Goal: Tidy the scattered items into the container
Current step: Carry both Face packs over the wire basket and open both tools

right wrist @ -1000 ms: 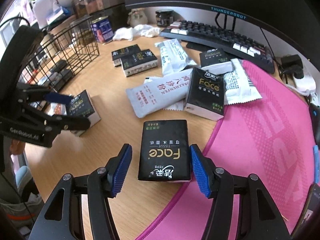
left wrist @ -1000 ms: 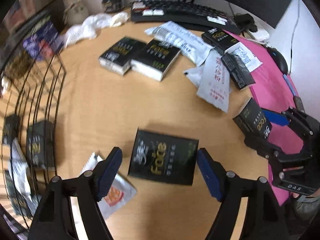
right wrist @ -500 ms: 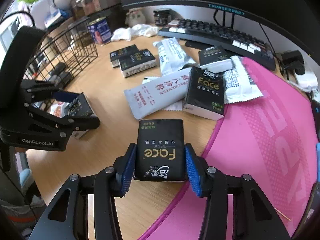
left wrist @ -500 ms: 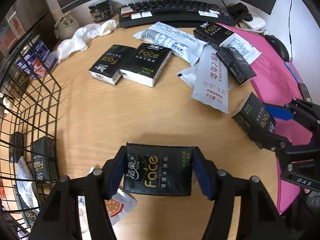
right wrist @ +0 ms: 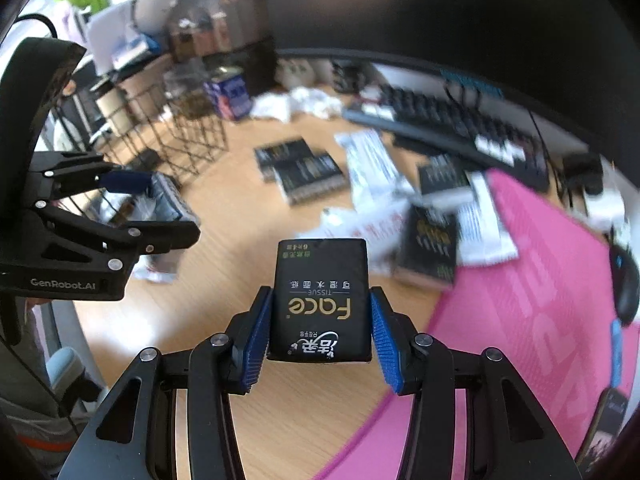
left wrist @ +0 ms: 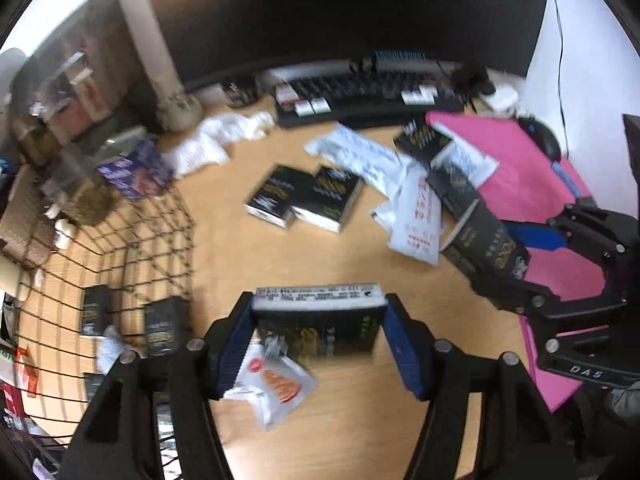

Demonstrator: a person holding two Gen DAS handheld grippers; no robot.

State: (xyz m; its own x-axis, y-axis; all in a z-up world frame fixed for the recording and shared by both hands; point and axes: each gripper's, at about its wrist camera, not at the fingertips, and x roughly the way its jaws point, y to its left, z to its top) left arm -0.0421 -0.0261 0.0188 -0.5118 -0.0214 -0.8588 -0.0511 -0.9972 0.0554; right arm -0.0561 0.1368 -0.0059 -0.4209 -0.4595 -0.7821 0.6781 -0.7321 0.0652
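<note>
Above the bench (left wrist: 360,420), both packs are now lifted, where a second ago the fingers were open around them. The left gripper (left wrist: 318,334) clamps one tissue pack (left wrist: 318,320); the right gripper (right wrist: 320,322) clamps another pack (right wrist: 320,300). Next, likely, the wire basket (left wrist: 132,280).

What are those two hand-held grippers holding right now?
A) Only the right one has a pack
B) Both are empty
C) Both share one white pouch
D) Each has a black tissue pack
D: the left hand-held gripper pinches one black tissue pack, and the right hand-held gripper pinches another tissue pack.
</note>
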